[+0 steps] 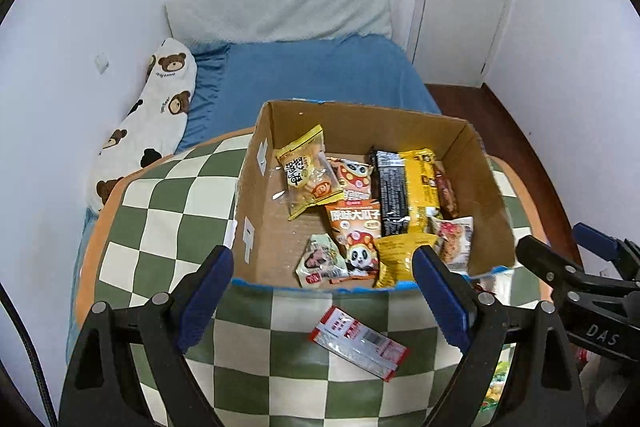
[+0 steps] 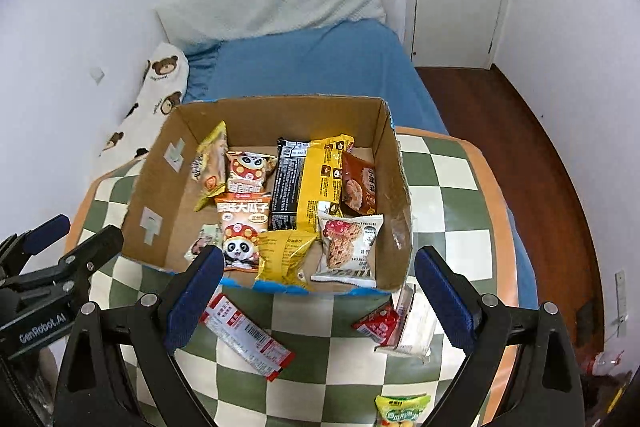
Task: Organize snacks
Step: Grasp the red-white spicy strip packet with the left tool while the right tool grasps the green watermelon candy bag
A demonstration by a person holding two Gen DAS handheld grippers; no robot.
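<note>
Your open cardboard box (image 2: 280,115) sat on the checkered table, packed with snack packets. A red-and-white packet (image 2: 248,337) lay flat just outside its near wall.

One cardboard box (image 2: 152,163) holds ten snack packets, among them two orange panda packets (image 2: 240,231), two yellow wrappers (image 2: 320,183), one black bar (image 2: 288,183) and one oat cookie pack (image 2: 348,247), while four more packets lie outside on one checkered table (image 2: 440,195).
</note>
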